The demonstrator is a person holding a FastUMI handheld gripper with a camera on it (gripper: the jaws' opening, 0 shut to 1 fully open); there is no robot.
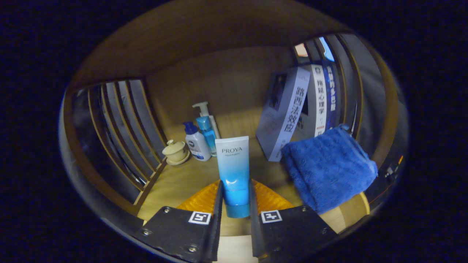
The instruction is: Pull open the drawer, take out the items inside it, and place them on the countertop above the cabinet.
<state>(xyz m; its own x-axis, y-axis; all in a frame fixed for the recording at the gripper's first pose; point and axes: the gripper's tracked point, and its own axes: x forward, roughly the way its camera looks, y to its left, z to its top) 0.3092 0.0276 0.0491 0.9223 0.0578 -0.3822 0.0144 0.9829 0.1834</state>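
Evidently we have the gripper [236, 199] closed on the tube [234, 171], upright over the countertop [182, 182]; it feels light, smooth and squashy, so we hold low by the cap

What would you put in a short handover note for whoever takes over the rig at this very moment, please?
Hand-held gripper: shut on the blue-and-white tube, which stands upright, cap down, between the fingers.
On the wooden countertop: folded blue towel to the right of the tube, leaning books behind the towel, two pump bottles and a small lidded cup beyond on the left.
Done: tube brought over the countertop.
Left: release the tube, then check the drawer for remaining items.
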